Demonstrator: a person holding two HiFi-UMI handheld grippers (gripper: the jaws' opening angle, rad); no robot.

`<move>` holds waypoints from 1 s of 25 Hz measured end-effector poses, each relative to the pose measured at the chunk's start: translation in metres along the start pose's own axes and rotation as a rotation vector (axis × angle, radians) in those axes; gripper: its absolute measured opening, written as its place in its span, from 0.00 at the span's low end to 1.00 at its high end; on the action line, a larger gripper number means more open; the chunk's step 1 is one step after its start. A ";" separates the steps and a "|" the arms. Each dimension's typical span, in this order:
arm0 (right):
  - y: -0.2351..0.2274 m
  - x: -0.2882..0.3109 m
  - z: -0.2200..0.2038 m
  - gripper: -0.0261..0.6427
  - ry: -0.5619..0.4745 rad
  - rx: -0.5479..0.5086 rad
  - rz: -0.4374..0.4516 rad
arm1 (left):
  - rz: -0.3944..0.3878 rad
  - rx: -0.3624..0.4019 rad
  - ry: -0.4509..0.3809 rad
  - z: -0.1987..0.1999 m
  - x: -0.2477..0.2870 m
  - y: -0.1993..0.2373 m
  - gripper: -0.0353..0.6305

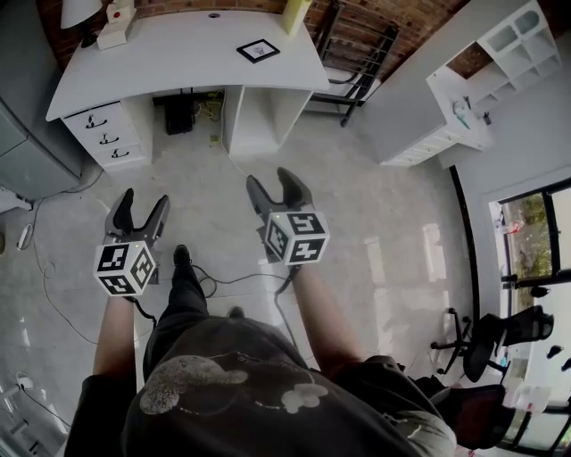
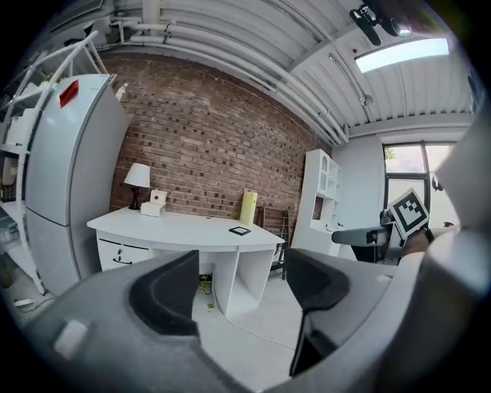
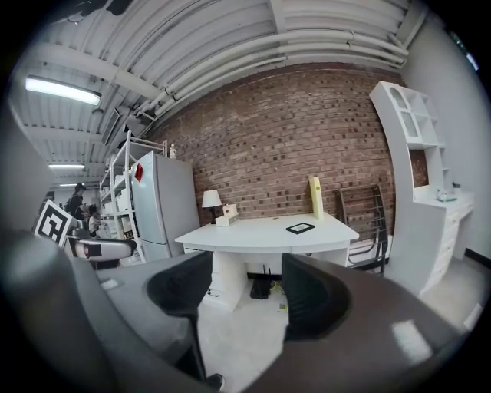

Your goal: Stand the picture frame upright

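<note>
- One desk (image 1: 178,54), white w/ curved front, against the brick wall. It's the biggest thing ahead, across bare floor from the person.
- One fridge (image 2: 69,169) left of the desk, one white shelf unit (image 1: 500,62) to its right. Neither is a task item.
- Two grippers, both over the floor, aimed at the desk and well apart from it.
  - Left gripper (image 1: 143,198): jaws wide apart, nothing btwn them; only floor & desk show through the gap.
  - Right gripper (image 1: 270,178): same, jaws spread and empty.
- One lamp (image 1: 80,11) + one small box (image 1: 116,31) at the desk's back left. One yellow upright slab (image 1: 294,13) at back right.
- One frame (image 1: 258,50), black-edged, lying flat on the desk top. It's on the right part, near the slab but not touching.
  - Nearly square, so no clear long axis. Its sides sit skewed vs the desk's edge.
- Key relation: the frame lies ahead of both sets of fingers, well out of reach. The right gripper is nearer and roughly in line w/ it; the left sits off to the side.
- Judgement: task not begun. Approach comes first. Then prob. the right tips up one edge while the left steadies. Any back stand isn't visible.
</note>
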State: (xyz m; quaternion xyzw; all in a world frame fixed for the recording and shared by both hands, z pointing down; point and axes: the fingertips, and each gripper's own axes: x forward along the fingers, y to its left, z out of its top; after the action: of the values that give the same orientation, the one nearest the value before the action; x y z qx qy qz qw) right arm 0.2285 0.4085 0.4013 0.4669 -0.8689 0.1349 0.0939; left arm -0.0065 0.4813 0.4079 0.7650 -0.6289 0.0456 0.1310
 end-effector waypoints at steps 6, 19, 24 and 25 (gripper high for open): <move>-0.012 0.088 0.023 0.46 0.016 0.014 -0.071 | -0.062 -0.011 0.002 0.028 0.085 0.064 0.58; -0.023 0.217 0.058 0.46 0.062 0.103 -0.185 | -0.188 -0.003 0.052 0.068 0.201 0.157 0.58; -0.060 0.244 0.061 0.46 0.074 0.136 -0.217 | -0.201 0.027 0.068 0.073 0.237 0.162 0.58; -0.066 0.254 0.063 0.46 0.069 0.148 -0.220 | -0.199 0.033 0.071 0.075 0.244 0.165 0.58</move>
State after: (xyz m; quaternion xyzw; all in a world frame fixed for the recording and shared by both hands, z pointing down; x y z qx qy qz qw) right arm 0.1429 0.1541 0.4248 0.5602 -0.7963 0.2034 0.1033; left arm -0.1239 0.2010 0.4169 0.8238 -0.5437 0.0700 0.1444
